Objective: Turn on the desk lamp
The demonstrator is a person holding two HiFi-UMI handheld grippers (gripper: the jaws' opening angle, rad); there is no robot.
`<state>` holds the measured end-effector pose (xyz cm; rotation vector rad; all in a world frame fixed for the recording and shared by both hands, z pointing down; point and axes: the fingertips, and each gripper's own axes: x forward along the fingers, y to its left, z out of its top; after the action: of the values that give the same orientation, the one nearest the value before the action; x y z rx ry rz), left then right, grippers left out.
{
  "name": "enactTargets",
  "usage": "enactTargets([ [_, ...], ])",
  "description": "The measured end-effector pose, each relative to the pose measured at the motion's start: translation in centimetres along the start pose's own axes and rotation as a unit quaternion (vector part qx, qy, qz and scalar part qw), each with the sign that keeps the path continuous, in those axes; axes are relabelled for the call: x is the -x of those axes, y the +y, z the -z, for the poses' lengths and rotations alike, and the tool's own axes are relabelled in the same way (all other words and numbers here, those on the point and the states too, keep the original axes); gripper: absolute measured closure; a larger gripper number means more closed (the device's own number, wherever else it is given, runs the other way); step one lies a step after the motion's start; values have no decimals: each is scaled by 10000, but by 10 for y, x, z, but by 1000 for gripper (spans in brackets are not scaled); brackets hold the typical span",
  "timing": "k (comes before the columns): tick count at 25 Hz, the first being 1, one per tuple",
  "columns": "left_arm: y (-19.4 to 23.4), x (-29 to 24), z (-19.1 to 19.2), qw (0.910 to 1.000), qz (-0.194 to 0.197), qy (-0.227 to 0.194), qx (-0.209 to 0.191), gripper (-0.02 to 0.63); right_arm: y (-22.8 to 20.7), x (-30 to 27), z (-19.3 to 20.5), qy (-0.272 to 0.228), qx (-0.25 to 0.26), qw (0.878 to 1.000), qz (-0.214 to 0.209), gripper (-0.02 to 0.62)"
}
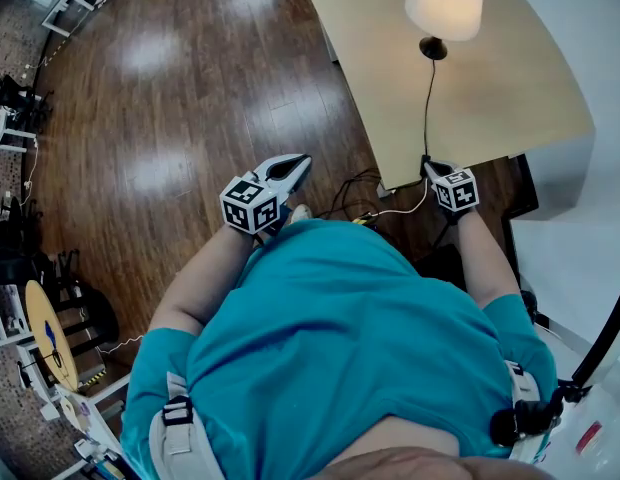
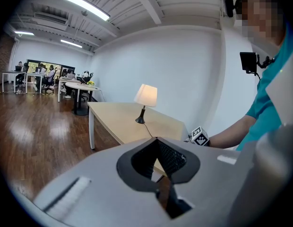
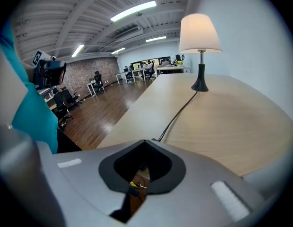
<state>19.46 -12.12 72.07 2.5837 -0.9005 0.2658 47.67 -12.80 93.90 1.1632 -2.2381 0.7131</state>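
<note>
Pale bench (image 1: 370, 58) carries the desk lamp (image 1: 445, 3) at its far end, shade seemingly glowing; right tool (image 1: 430, 170), tips together by the cord (image 1: 427, 108) at the near edge, should pinch any switch squarely, left tool (image 1: 298, 164) closed, idle.

Lamp (image 1: 445, 3) lit (floor (image 1: 155, 53) glare), edges seemingly blurred.

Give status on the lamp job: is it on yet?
Done, it seems: the lamp shade glows, so it looks on. In hand: the right gripper, jaws together, sits where the cord meets the edge of the desk; whether it pinches the cord is unclear. The left gripper is shut, empty, off the desk. Left: probably only pulling back.
</note>
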Motion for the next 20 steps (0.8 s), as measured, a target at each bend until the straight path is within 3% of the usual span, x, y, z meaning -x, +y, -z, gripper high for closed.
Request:
enactTargets([
  [7,1,18,-2,10000,13,-95,27,606,24,42,-28,-783,-249,9966,16,594],
  [20,-14,0,-12,9979,614,-37,-209,606,62,87,-44,-1343,-449,9899,4,594],
])
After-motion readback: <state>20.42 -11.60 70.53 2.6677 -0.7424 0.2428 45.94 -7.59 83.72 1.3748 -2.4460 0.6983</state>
